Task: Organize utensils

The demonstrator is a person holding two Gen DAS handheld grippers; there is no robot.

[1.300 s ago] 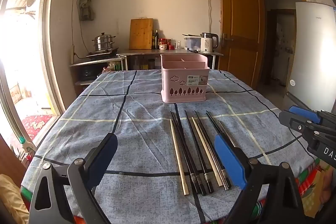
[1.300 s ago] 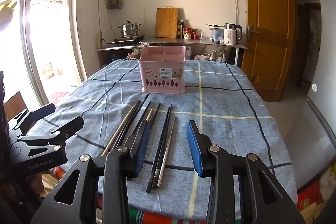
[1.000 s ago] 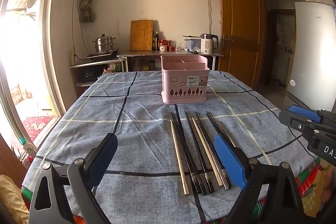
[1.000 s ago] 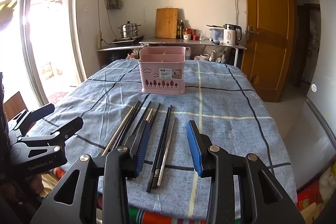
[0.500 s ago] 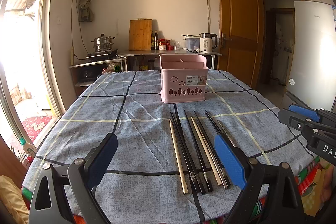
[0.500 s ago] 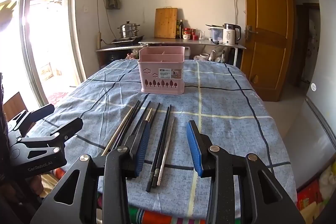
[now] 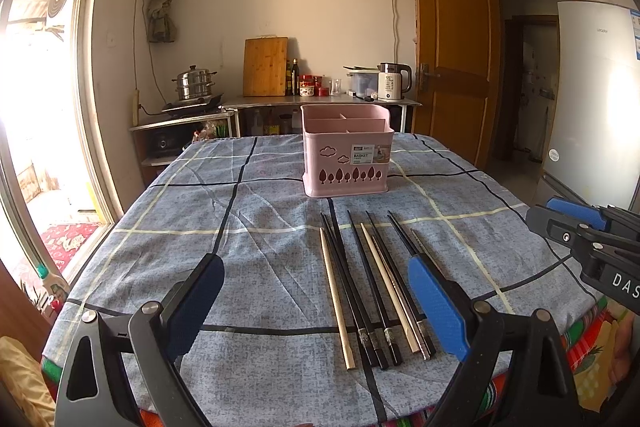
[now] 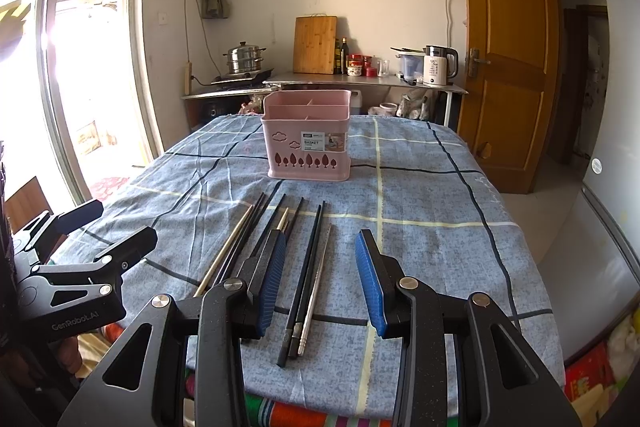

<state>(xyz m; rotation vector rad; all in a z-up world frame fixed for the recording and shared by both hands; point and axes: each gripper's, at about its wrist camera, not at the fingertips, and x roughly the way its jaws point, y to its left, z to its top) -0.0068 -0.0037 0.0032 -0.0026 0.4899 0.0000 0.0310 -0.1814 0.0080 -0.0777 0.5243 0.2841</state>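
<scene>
Several chopsticks [image 7: 372,283], black, pale wooden and one metal, lie side by side on the blue checked tablecloth [image 7: 260,227]; they also show in the right wrist view [image 8: 304,267]. A pink divided utensil basket [image 7: 345,151] stands upright beyond their tips, seen too in the right wrist view [image 8: 307,135]. My left gripper [image 7: 316,291] is open and empty above the near table edge, left of the chopsticks' handle ends. My right gripper [image 8: 320,275] is open and empty above the rightmost chopsticks. Each gripper shows in the other's view, the right one [image 7: 576,227] and the left one [image 8: 80,251].
A counter [image 7: 320,103] behind the table holds a cutting board, a steel pot, jars and a kettle [image 7: 394,83]. A wooden door [image 7: 452,51] and a fridge [image 7: 596,99] stand at the right. A glass door is at the left.
</scene>
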